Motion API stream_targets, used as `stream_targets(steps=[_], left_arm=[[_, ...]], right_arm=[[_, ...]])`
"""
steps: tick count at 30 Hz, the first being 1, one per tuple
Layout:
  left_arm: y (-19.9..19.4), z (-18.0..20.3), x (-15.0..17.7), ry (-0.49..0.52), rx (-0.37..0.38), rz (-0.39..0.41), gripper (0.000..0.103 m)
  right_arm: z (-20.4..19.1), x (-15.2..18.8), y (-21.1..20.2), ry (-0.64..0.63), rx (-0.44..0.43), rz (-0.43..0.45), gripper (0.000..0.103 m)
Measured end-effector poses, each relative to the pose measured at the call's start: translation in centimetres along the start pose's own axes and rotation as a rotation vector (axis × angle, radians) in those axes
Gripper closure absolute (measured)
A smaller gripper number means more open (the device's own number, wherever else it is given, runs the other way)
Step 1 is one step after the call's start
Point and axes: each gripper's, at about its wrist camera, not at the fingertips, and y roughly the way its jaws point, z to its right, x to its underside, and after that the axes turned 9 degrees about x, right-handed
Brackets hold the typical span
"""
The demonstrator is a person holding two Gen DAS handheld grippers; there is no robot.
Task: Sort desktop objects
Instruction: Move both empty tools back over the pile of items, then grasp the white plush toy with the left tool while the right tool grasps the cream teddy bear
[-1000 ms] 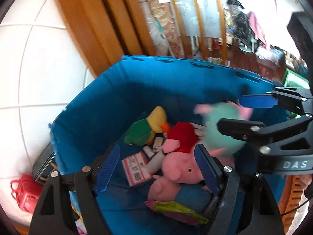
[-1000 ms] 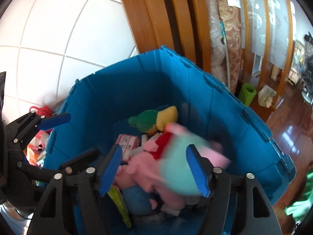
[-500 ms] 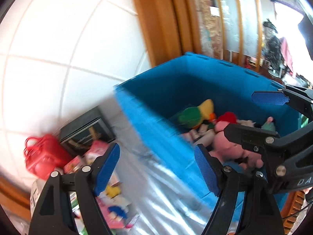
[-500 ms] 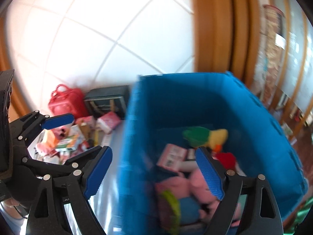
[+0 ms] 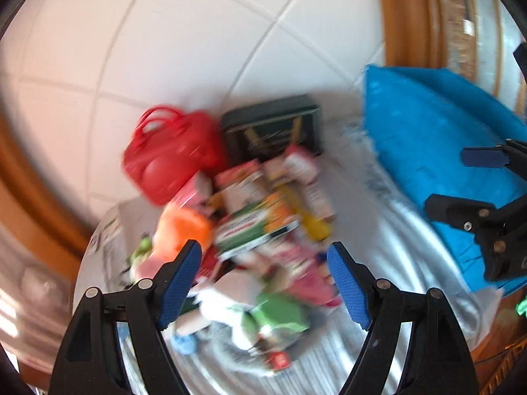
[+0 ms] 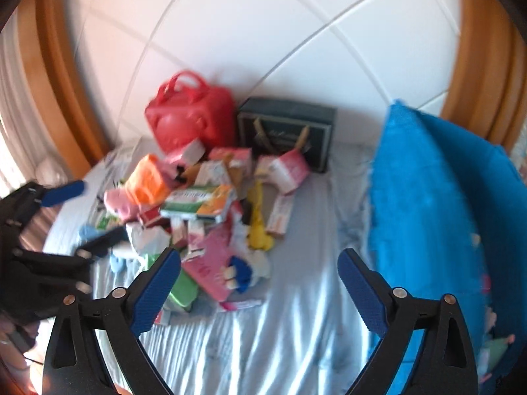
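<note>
A heap of small cartons, packets and soft toys point(image 6: 204, 204) lies on a pale cloth point(image 6: 296, 335), blurred in the left wrist view point(image 5: 260, 223). It includes a green-and-orange carton point(image 6: 201, 202), a yellow plush point(image 6: 258, 227) and a pink booklet point(image 6: 210, 263). The blue bin point(image 6: 434, 197) stands to the right, a plush point(image 6: 497, 345) showing low inside it. My left gripper point(image 5: 263, 250) hovers open above the heap, nothing between its pads. My right gripper point(image 6: 259, 255) hangs over the heap's right edge and bare cloth, its jaws opening and empty.
A red handbag point(image 6: 191, 112) and a dark gift box point(image 6: 286, 128) stand behind the heap against the white tiled wall. Wooden frames flank the wall on both sides. The left gripper point(image 6: 82, 215) sits close to the left of the right one.
Both grippers have swung left from above the blue bin to over the heap. The teal plush that was between the right jaws lies in the bin. The right jaws have widened.
</note>
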Motion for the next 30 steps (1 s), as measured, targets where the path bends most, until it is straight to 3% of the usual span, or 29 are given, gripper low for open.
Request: stream_targets(steps=[7,11,16,20,26,30], left_arm=[[2.9,-11.0,9.4,-0.159,-0.13,-0.11,0.025],[4.6,-15.7,15.4,-0.251,-0.17,-0.127,0.024],[7.4,-19.7,22.5,-0.386,-0.183,-0.187,0.025],[10.1,-21.4,26.7,-0.48,-0.192,-0.266,0.025],[10.8,-19.9,27.0,-0.537,-0.177,-0.213,0.025],[10.6,-16.8,24.2,-0.522,-0.123,-0.151,0.025]], right_arm=[[-6.9,2.8,9.0,-0.015,-0.022,-0.099,0.0],[-9.5,5.2,12.7,-0.02,-0.026,-0.166,0.0],[-10.4,8.1,15.3,-0.029,-0.014,-0.217,0.0],[-8.9,10.2,16.4,0.005,0.009,-0.242,0.0],[-5.6,12.4,17.3,0.066,0.05,-0.272,0.0],[-4.6,12.9,16.4,0.08,0.033,-0.247,0.0]])
